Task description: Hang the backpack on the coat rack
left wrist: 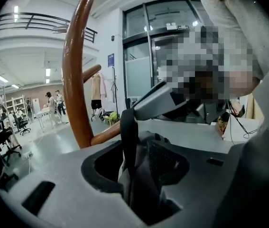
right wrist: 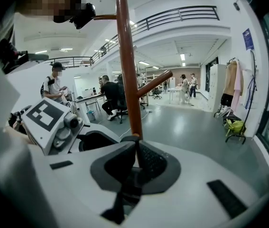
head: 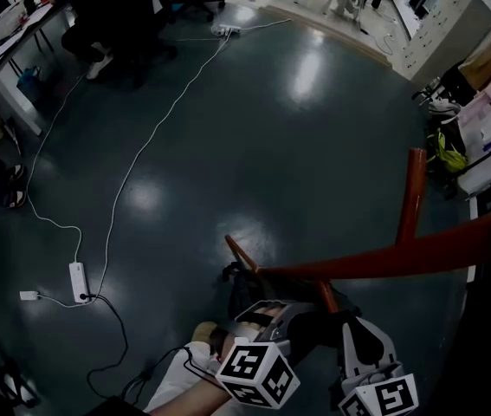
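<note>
Now: backpack (head: pixel 243 297) at the coat rack (head: pixel 401 254), one gripper gripping.
Head view: the rack's red-brown arms cross the lower right, and the dark backpack is bunched just under them above the grey floor (head: pixel 228 146). Left gripper view: the left gripper (left wrist: pixel 135 163) has its jaws released and apart, with a black strap (left wrist: pixel 127 137) running loose between them. Right gripper view: the right gripper (right wrist: pixel 136 158) is clenched on a strap, the rack's pole just beyond it.

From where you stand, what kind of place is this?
Probably an open-plan office or lab. People sit at a desk with an office chair, a railing runs along an upper level, and a power strip lies on the grey floor.
</note>
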A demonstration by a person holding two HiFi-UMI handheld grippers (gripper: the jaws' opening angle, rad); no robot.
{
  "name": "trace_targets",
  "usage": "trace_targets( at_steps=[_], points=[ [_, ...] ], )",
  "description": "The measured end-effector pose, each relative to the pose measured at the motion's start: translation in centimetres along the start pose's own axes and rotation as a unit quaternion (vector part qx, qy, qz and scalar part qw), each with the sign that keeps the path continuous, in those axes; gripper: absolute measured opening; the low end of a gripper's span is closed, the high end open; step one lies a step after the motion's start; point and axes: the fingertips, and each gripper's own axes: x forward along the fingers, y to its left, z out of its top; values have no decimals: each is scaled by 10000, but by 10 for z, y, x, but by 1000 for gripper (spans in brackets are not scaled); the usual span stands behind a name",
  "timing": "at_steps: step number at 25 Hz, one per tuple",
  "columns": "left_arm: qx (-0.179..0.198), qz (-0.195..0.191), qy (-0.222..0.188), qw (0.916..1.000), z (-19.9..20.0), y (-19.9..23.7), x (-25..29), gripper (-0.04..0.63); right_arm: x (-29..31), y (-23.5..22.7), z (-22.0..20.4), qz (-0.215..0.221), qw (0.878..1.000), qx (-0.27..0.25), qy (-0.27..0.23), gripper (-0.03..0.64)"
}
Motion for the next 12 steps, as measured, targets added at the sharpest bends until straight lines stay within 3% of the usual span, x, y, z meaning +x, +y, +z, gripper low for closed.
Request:
trace_targets(
  at_steps=[1,3,12],
  points=[
    [2,97,33,9999,0,2,0,158,0,0,0,-2,10000,4,12,34],
    [-85,252,66,9996,0,7,-1,69,-1,2,0,-10,10000,18,31,34],
    [-443,614,-182,9970,10,13,-9,26,-2,5,17,-36,9998,122,-146,34]
  ],
)
